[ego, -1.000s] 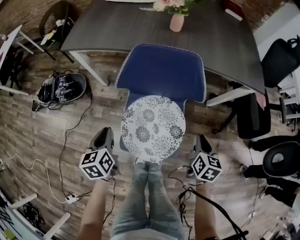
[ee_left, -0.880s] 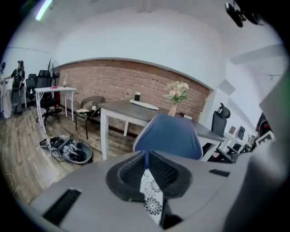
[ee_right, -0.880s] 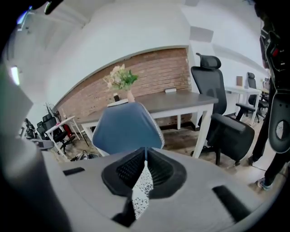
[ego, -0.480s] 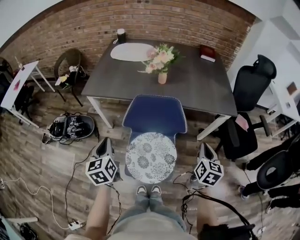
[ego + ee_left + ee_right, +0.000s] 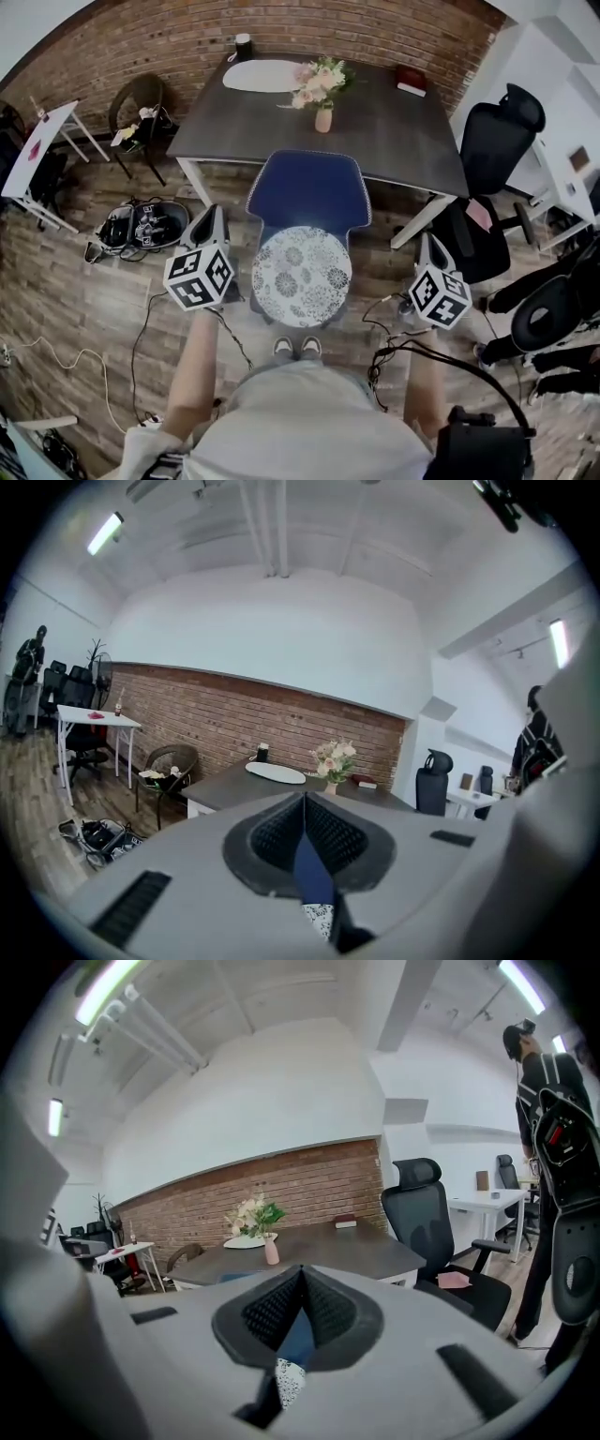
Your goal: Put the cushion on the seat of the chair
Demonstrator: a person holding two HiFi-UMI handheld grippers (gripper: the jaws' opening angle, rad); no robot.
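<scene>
The round flowered cushion (image 5: 301,275) lies flat on the seat of the blue chair (image 5: 309,187) and covers most of the seat. The left gripper (image 5: 212,225) is beside the cushion on its left and the right gripper (image 5: 427,251) on its right, both apart from it. In each gripper view the jaws are pressed together at their tips and grasp nothing; only a thin strip of the chair and the cushion shows below them. Behind the chair stands a dark table (image 5: 394,131) with a pink vase of flowers (image 5: 322,117). A black office chair (image 5: 487,141) stands at the right.
</scene>
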